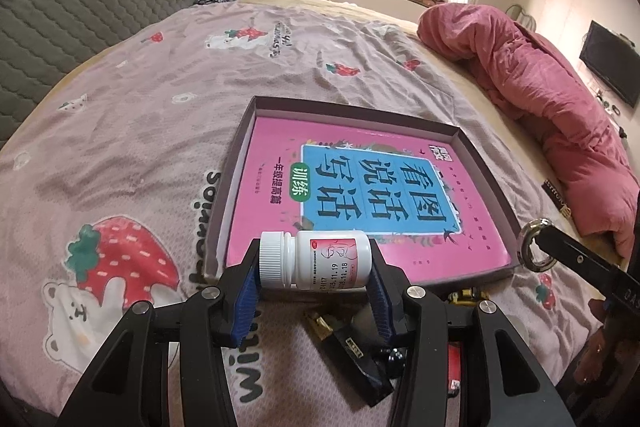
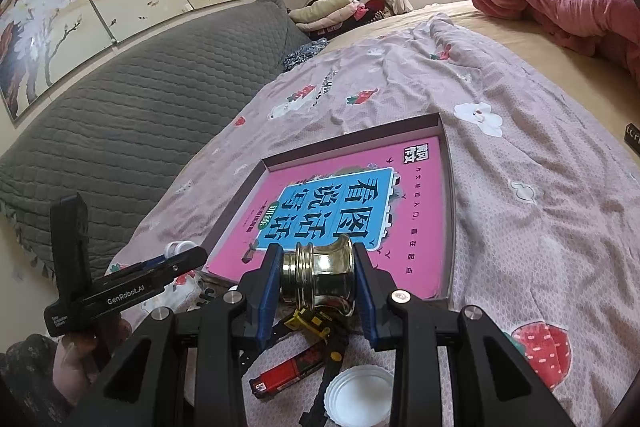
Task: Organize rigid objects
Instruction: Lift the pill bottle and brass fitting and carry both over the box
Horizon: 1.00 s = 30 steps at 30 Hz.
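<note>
My left gripper (image 1: 316, 267) is shut on a white pill bottle (image 1: 316, 261), held sideways, cap to the left, just before the near edge of a shallow dark tray (image 1: 236, 163). A pink and blue book (image 1: 360, 187) lies flat in the tray. My right gripper (image 2: 318, 279) is shut on a shiny brass spool-shaped piece (image 2: 320, 277), held at the near edge of the same tray (image 2: 450, 195). The brass piece also shows at the right of the left wrist view (image 1: 536, 247). The left gripper shows at the left of the right wrist view (image 2: 176, 267).
Loose items lie on the strawberry-print sheet (image 1: 120, 147) under the grippers: a red and black lighter-like item (image 2: 288, 373), a white round lid (image 2: 358, 395), a yellow and black tool (image 2: 308, 323), a black box (image 1: 352, 355). A pink quilt (image 1: 560, 131) lies at the right, a grey headboard (image 2: 120, 115) at the left.
</note>
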### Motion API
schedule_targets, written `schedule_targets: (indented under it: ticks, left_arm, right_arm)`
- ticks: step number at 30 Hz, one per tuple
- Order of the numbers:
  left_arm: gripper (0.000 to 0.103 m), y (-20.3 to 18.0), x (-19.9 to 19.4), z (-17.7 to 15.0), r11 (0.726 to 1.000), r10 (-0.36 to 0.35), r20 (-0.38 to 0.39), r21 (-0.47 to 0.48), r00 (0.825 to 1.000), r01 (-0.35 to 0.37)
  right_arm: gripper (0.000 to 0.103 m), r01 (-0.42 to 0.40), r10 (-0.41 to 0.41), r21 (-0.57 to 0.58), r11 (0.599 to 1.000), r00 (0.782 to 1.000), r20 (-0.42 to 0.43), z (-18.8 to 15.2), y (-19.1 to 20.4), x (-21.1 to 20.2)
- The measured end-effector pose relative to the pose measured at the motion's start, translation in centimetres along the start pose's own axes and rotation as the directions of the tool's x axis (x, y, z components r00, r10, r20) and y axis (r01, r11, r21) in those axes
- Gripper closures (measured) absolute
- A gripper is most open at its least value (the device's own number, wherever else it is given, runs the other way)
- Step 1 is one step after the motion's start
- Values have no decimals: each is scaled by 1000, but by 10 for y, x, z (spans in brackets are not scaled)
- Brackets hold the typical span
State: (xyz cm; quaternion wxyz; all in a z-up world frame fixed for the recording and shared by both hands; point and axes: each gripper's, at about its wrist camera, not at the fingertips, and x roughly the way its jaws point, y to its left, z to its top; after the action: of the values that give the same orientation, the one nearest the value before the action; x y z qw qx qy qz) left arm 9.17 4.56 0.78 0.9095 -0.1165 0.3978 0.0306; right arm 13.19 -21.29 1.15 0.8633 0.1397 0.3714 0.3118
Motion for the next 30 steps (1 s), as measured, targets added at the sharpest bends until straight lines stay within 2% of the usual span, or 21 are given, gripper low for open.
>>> schedule_targets:
  ticks: [30]
  left_arm:
    - [54,3,29,11,999,32,-39,-19,999,-33]
  right_arm:
    - [68,0,0,-11,1000,1000,-24,6,-2,18]
